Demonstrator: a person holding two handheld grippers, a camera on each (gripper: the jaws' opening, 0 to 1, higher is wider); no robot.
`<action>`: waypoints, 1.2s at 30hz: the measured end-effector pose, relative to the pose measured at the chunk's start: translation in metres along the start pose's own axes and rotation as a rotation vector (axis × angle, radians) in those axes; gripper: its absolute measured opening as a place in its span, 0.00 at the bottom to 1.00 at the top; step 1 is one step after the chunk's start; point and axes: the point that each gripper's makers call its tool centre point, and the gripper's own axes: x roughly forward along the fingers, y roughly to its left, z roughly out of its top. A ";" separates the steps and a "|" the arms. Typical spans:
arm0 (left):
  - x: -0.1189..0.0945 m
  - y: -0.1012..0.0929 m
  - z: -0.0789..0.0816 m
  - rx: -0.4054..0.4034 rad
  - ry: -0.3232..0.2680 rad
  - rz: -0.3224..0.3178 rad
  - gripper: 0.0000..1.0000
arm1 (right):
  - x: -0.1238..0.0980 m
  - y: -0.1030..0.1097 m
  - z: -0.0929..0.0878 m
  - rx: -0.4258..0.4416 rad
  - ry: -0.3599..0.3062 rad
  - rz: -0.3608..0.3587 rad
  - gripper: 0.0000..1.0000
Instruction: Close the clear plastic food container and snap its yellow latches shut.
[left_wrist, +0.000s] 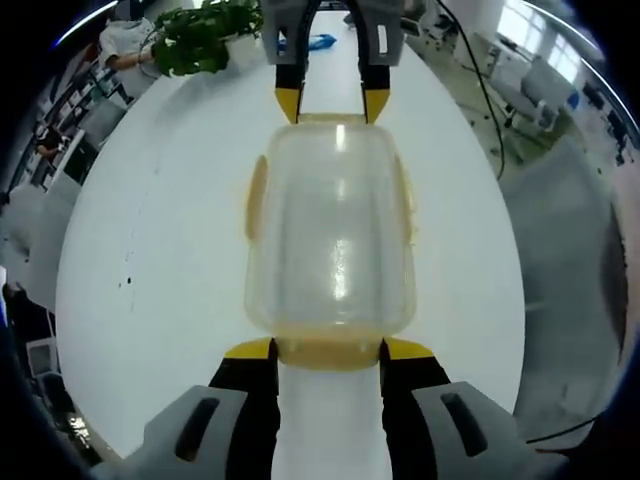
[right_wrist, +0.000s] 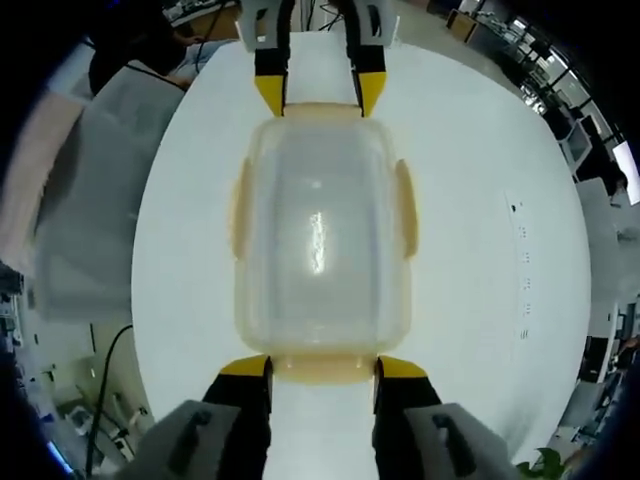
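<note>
Between your two tools lies the container (left_wrist: 330, 240), long axis running tool to tool.
Left tool (left_wrist: 327, 350) and right tool (right_wrist: 323, 368) stand wide, each straddling one end latch.

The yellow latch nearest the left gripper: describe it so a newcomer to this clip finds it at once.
Start at the white table, then the clear container at its centre. The latch is the yellow flap on the container's short end, between the left gripper tips; the side latches sit along the long edges, away from both grippers.
</note>
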 end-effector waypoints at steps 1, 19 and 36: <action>0.001 0.000 -0.001 0.002 0.004 0.000 0.37 | 0.001 0.001 0.000 0.005 -0.007 0.007 0.37; 0.018 -0.001 -0.003 -0.031 -0.013 -0.028 0.37 | 0.023 0.001 -0.008 0.005 -0.005 0.021 0.37; 0.020 -0.007 0.001 -0.081 -0.069 -0.039 0.40 | 0.022 -0.002 -0.015 0.023 -0.005 -0.019 0.39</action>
